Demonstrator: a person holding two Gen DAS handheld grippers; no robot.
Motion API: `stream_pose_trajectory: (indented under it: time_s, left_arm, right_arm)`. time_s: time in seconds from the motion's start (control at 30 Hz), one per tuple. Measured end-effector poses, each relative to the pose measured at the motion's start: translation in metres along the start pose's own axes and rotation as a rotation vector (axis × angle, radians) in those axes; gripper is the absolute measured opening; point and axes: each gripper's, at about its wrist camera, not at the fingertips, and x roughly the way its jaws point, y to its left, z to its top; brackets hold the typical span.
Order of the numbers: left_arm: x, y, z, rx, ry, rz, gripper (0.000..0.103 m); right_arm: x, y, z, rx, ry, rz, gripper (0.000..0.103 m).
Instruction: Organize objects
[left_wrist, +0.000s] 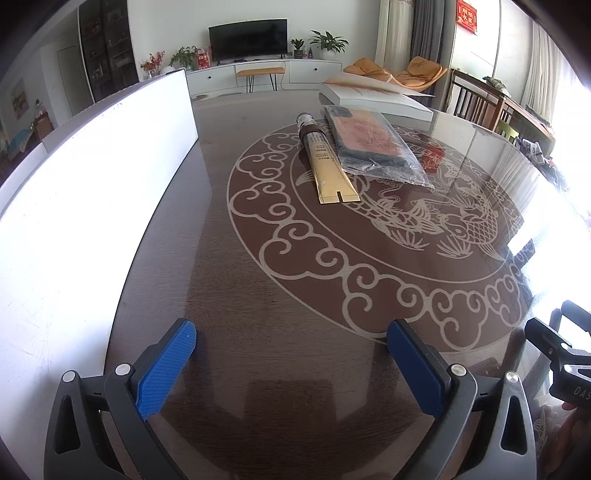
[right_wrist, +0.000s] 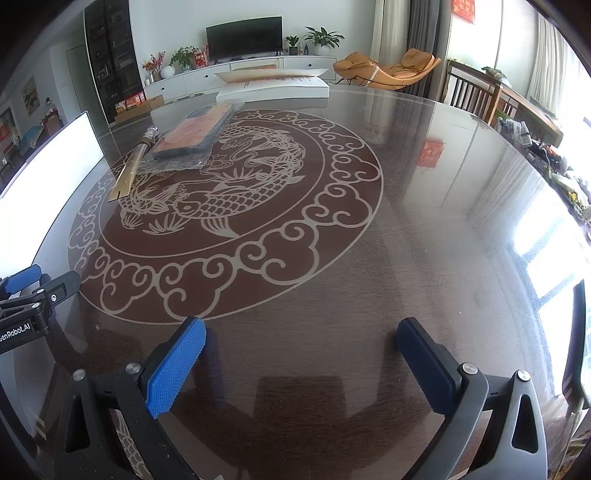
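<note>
Left wrist view: left gripper (left_wrist: 291, 365) hovers level, jaws wide, empty; gold tube (left_wrist: 327, 160) and what seems a bagged phone case (left_wrist: 369, 142) lie well ahead. Right gripper (right_wrist: 301, 369) likewise spread, empty.

Round, dark glossy surface (left_wrist: 266, 369) with pale fish-and-cloud medallion. Lying on it: gold tube (left_wrist: 325, 162) just beside a bagged phone case (left_wrist: 373, 142), white book (left_wrist: 373, 98) at the far edge, white board (left_wrist: 92, 177) along the left.
</note>
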Motion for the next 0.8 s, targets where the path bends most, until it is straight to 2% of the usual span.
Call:
stream_pose_trajectory:
  time_s: [0.8]
  left_arm:
    - [-0.0004, -0.0027, 0.0000, 0.014, -0.002, -0.001, 0.103]
  right_arm:
    - [0.0002, 0.0005, -0.0005, -0.001, 0.000, 0.000, 0.103]
